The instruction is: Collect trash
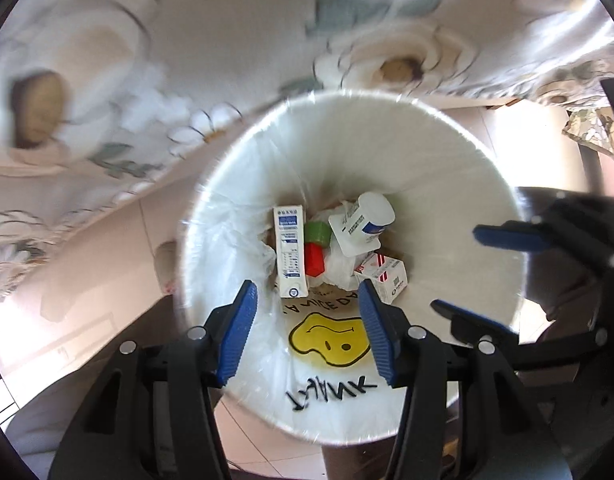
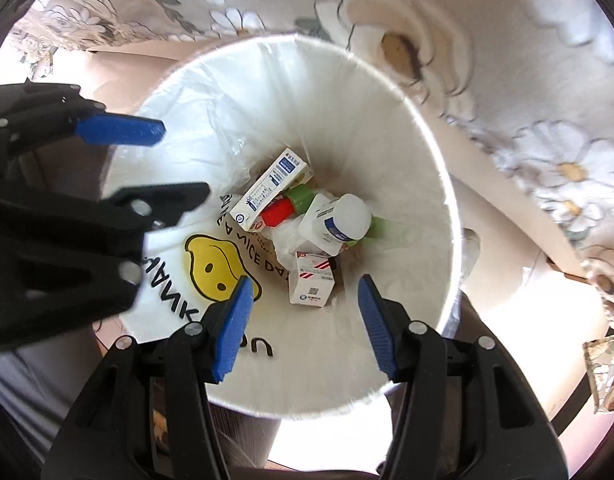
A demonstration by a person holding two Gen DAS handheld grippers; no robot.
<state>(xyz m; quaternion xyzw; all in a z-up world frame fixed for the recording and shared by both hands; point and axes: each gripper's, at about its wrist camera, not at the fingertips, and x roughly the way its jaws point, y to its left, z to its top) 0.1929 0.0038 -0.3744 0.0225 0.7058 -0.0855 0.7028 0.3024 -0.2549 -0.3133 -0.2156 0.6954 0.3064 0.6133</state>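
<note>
Left wrist view: the left gripper (image 1: pixel 307 332) is pointed down over the bin (image 1: pixel 447 148), jaws partly open, nothing held. The right gripper (image 2: pixel 305 324) is likewise positioned over the bin, partly open and empty. Trash is seen at the bottom of the lined bin: a carton (image 1: pixel 290 252), a white bottle (image 1: pixel 365 222), a small box (image 1: pixel 385 278), and red (image 1: pixel 314 260) and green (image 1: pixel 317 233) pieces. A floral cloth (image 1: pixel 227 40) lies just beside the bin.
</note>
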